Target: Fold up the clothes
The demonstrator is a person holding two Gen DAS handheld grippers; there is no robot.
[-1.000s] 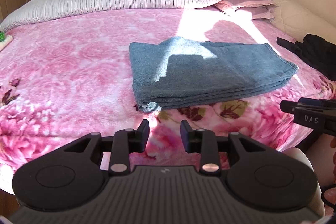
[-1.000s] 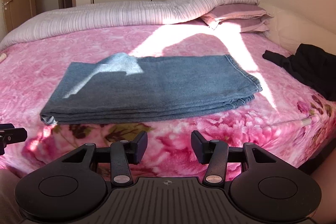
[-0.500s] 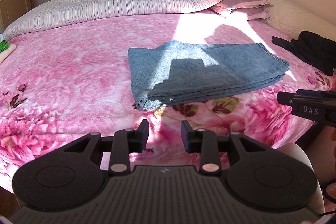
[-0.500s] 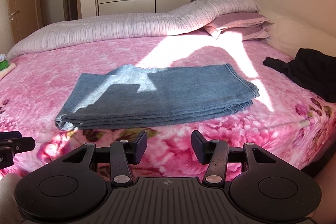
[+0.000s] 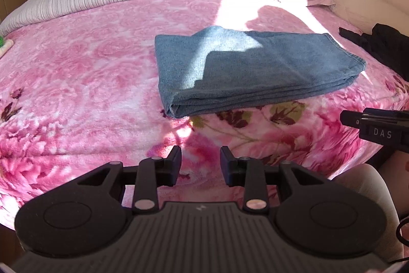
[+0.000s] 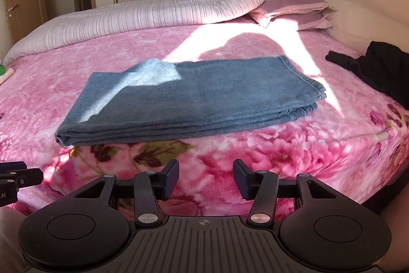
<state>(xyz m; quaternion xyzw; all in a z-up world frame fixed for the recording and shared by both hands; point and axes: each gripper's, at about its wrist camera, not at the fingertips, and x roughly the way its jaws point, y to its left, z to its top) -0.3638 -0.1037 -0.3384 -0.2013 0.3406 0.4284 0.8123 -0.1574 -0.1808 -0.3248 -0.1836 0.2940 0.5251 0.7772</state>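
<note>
A blue folded towel (image 5: 250, 73) lies flat on the pink floral blanket (image 5: 76, 94) in the middle of the bed; it also shows in the right wrist view (image 6: 189, 104). My left gripper (image 5: 200, 165) is open and empty, held back from the bed's near edge, short of the towel's near left corner. My right gripper (image 6: 205, 179) is open and empty, also back from the near edge. The right gripper's side shows at the right of the left wrist view (image 5: 378, 129).
A black garment (image 6: 378, 68) lies at the bed's right side. A striped duvet (image 6: 153, 17) and pink pillows (image 6: 294, 9) are piled at the far end. A green and white item (image 5: 5, 45) sits at the far left edge. Wardrobe doors stand behind.
Both grippers have drawn back a little from the towel and lifted, then shifted slightly. The towel has not moved. Both stay open.
</note>
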